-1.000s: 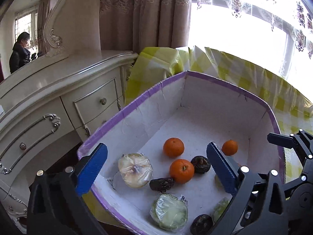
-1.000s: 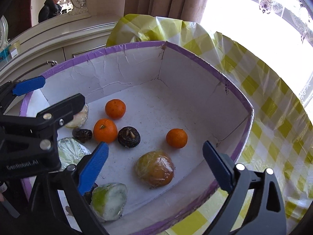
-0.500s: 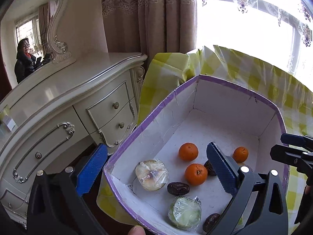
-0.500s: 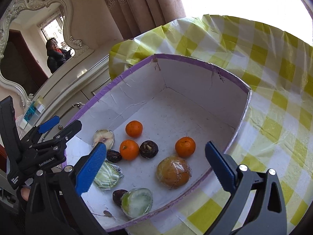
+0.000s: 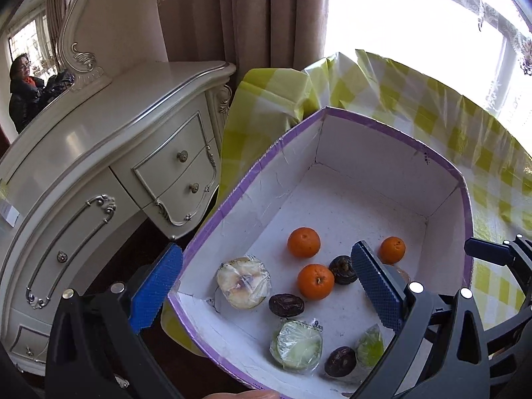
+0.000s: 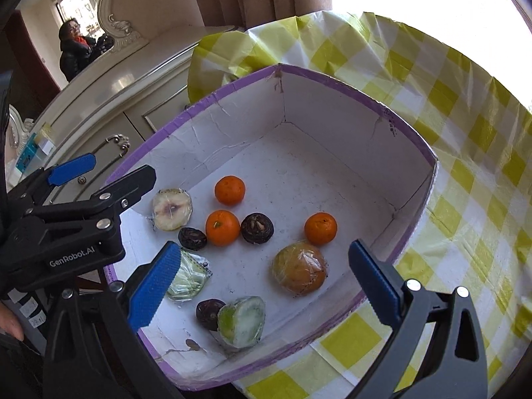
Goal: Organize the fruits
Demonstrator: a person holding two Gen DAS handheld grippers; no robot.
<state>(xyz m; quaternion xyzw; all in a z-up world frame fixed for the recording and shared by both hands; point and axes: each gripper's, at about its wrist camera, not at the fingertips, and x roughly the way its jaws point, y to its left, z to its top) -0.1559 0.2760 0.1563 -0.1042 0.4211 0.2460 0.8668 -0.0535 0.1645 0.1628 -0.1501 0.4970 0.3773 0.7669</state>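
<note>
A white box with a purple rim [image 6: 339, 81] sits on a surface covered with a yellow checked cloth [image 6: 465, 173], beside a cream dresser [image 5: 109, 166]. Inside lie three oranges [image 6: 222, 227], dark round fruits [image 6: 257, 228], several fruits wrapped in clear film [image 6: 172, 209] and a larger wrapped orange-brown fruit [image 6: 299, 268]. The left tongs [image 5: 266, 282] hang spread wide above the box's near left corner, holding nothing; the fruits lie below and ahead between the blue pads. The right tongs [image 6: 266, 276] are also wide open and empty, held over the near edge, with the wrapped orange-brown fruit between the pads and below
</note>
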